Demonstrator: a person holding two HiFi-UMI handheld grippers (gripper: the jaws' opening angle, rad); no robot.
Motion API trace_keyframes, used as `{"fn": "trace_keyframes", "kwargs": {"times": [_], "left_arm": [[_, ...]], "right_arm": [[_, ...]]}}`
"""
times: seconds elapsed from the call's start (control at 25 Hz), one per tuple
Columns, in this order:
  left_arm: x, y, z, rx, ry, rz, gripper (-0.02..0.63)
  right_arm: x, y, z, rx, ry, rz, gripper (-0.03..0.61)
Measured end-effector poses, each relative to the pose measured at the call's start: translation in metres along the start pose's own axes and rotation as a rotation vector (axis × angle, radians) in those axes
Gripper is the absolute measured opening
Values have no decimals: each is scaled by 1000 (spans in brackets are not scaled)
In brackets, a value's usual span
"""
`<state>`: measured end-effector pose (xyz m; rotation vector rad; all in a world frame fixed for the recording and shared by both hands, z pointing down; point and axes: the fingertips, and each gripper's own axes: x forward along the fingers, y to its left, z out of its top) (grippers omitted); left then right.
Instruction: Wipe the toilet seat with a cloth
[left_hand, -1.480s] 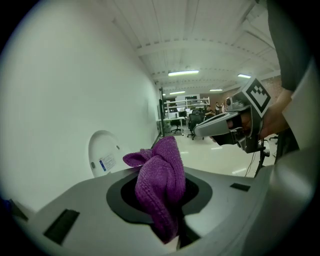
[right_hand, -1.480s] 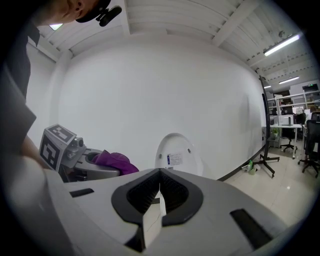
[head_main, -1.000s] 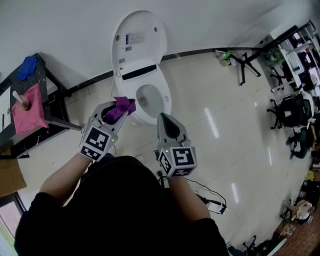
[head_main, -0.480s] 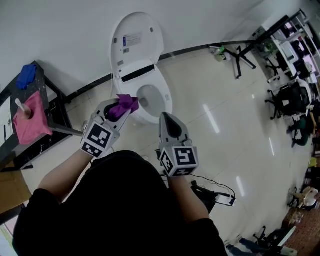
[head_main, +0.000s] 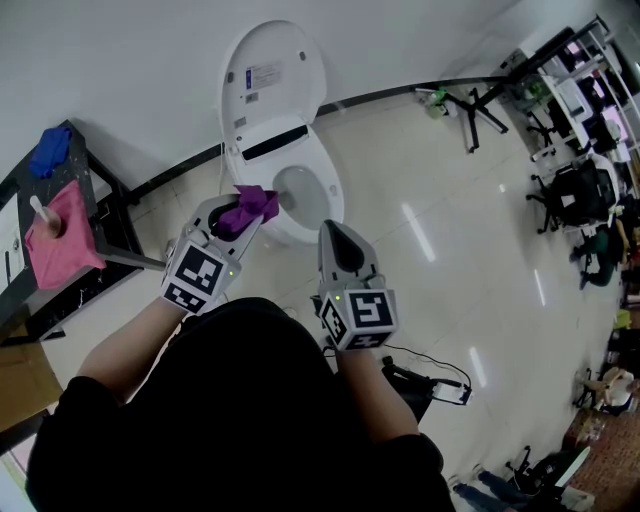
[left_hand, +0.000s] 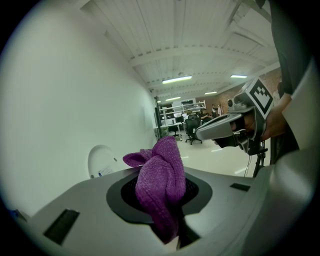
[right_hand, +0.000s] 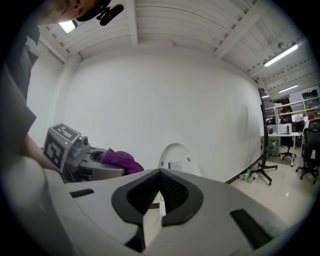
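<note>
A white toilet (head_main: 296, 170) stands against the wall with its lid (head_main: 272, 72) raised; the lid (right_hand: 178, 158) also shows in the right gripper view. A purple cloth (head_main: 246, 209) is bunched in my left gripper (head_main: 240, 212), which is shut on it and hovers over the front left rim of the seat. In the left gripper view the cloth (left_hand: 161, 187) bulges up between the jaws. My right gripper (head_main: 338, 243) is shut with nothing in it, held just in front of the bowl. The right gripper view shows the left gripper (right_hand: 95, 161) with the cloth (right_hand: 118, 160) at left.
A black rack (head_main: 92, 215) to the left holds a pink cloth (head_main: 60, 232) and a blue cloth (head_main: 49, 150). A cable and a small device (head_main: 435, 387) lie on the tiled floor at my right. Office chairs and stands (head_main: 575, 195) crowd the far right.
The left gripper with the purple cloth has shifted slightly toward the toilet bowl. The right gripper has barely moved.
</note>
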<state>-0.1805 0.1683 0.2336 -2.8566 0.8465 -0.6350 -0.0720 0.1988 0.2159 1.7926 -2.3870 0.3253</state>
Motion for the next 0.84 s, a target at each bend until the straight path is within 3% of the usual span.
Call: {"fn": "trace_keyframes", "kwargs": {"times": [0.84], "left_arm": [[-2, -7, 2, 6, 2, 2, 95]], "right_arm": [[-6, 0, 2, -14, -5, 7, 12]]}}
